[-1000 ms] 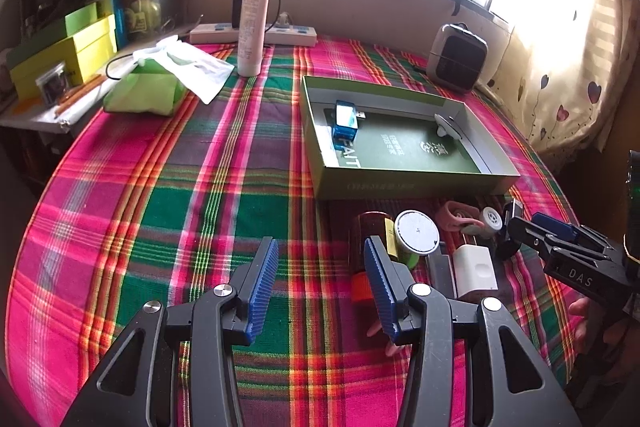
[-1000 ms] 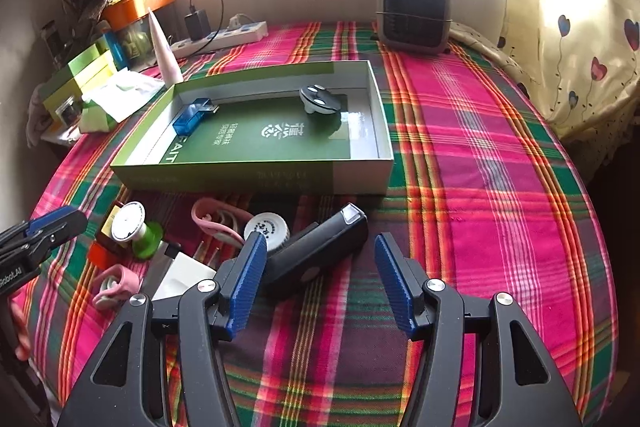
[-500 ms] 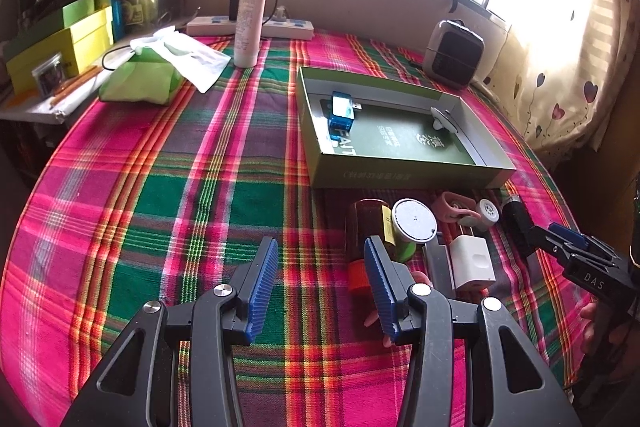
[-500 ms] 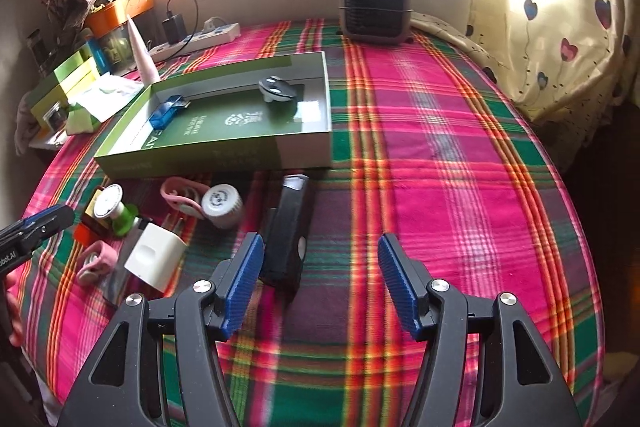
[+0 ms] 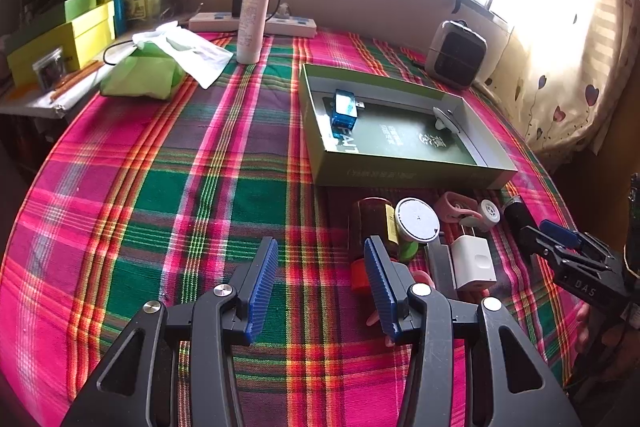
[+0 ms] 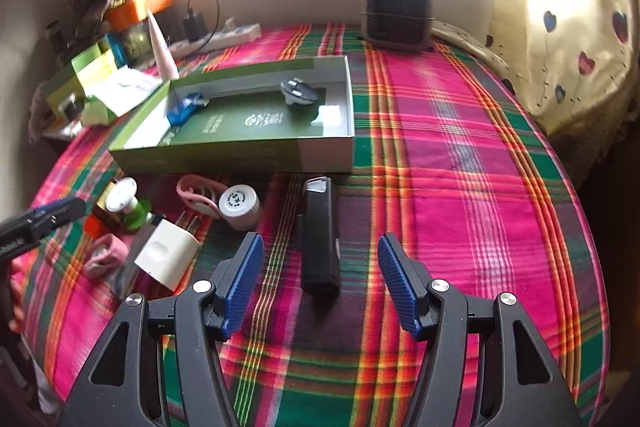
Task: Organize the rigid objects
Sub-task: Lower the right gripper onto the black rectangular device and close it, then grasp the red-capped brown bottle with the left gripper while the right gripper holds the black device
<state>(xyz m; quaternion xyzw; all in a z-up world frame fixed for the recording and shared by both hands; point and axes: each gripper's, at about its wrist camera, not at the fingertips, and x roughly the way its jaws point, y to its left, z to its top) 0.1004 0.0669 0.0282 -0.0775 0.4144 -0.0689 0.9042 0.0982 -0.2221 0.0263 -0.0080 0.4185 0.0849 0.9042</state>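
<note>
Since a second ago the long black device (image 6: 319, 233) has turned from a diagonal lie to pointing lengthwise away from the right gripper (image 6: 320, 281); it now lies on the cloth in line with the gap between the spread jaws, its near end just ahead of the ribbed blue pads (image 6: 242, 283), nothing gripped. The left gripper (image 5: 320, 287) is also spread wide and empty, and its view has barely changed. The device is a matte, rectangular bar with a pale cap at the far end, just short of the shallow green cardboard box (image 6: 224, 157), which holds a blue translucent USB-like piece (image 6: 185, 108) and a small dark grey rounded part (image 6: 297, 92). Left of the bar: a white round-capped canister (image 6: 239, 206), a pink strap (image 6: 200, 193), a glossy white cube charger (image 6: 168, 253). All rest on a woven plaid tablecloth (image 6: 460, 187).
</note>
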